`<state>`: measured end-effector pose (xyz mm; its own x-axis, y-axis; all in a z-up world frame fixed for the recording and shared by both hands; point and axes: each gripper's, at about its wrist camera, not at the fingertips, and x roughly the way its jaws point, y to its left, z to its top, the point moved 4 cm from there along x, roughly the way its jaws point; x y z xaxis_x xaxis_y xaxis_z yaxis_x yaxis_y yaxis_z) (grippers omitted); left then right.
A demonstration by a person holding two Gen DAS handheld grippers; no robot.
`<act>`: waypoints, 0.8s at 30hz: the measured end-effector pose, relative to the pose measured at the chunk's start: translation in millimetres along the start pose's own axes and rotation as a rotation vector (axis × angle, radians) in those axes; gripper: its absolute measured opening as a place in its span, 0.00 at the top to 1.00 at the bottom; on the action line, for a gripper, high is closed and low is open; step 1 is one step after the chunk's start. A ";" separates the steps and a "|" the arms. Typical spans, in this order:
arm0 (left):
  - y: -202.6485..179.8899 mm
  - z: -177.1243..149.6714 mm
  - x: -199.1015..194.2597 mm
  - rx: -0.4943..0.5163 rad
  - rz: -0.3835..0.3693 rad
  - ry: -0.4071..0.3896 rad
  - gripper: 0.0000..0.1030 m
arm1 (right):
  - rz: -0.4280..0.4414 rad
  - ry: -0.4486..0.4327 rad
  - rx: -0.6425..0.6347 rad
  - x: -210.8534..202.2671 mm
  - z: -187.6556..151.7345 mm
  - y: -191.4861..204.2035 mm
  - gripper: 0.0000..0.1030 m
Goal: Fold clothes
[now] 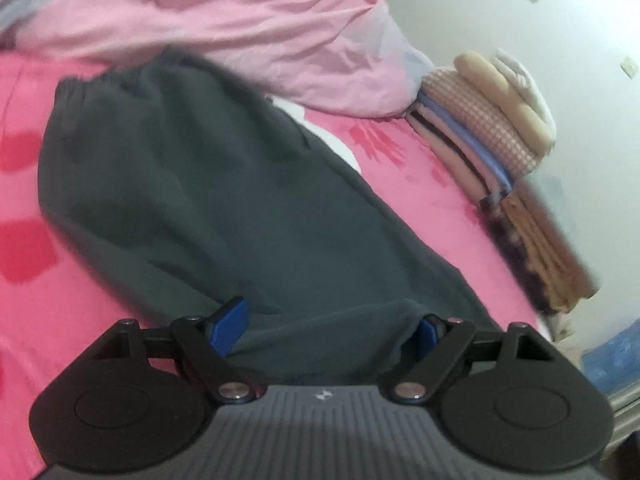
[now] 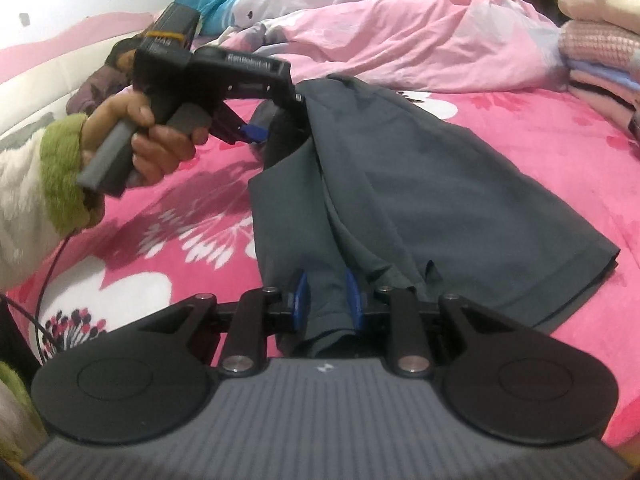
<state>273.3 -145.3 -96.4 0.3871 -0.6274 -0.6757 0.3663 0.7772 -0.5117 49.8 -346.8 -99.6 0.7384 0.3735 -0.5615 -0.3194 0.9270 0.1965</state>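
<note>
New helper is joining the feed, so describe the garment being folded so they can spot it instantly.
Start at the bed's bright pink flowered sheet, below the rumpled pale pink duvet. The dark grey garment lies across it, pinched by both grippers. It is the only dark, plain cloth; the folded stack beside it is pastel.

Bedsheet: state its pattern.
Hot pink bedsheet with white and red flowers, clearest in the right wrist view.
</note>
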 end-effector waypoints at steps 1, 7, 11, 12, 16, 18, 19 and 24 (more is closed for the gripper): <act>2.6 0.9 -1.4 -0.016 -0.005 0.011 0.19 | 0.002 -0.001 0.000 0.0 -0.2 -0.2 0.80; 3.2 6.3 -11.0 0.014 -0.012 0.058 0.19 | 0.017 -0.007 -0.002 -0.1 -1.3 -1.1 0.80; -13.0 6.8 -24.4 0.204 0.089 0.064 0.18 | 0.026 -0.011 -0.002 -0.1 -2.0 -1.8 0.80; -17.5 6.3 -28.7 0.256 0.113 0.060 0.16 | 0.028 -0.012 -0.002 -0.1 -2.2 -2.0 0.80; -27.5 3.2 -46.8 0.380 0.160 0.029 0.15 | 0.036 -0.014 0.017 0.2 -3.1 -3.9 0.80; -28.2 4.3 -54.6 0.394 0.158 0.016 0.15 | 0.040 -0.016 0.028 0.2 -3.1 -4.8 0.80; -27.5 4.6 -58.2 0.389 0.154 0.010 0.15 | 0.042 -0.017 0.033 0.1 -3.0 -5.2 0.80; -30.3 -0.7 -67.0 0.393 0.151 -0.023 0.15 | 0.059 -0.033 0.049 -6.0 -1.5 -6.5 0.80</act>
<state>235.6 -126.8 -35.9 0.4783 -0.5126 -0.7131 0.5976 0.7850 -0.1635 46.6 -355.1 -98.7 0.7388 0.4279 -0.5207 -0.3345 0.9035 0.2679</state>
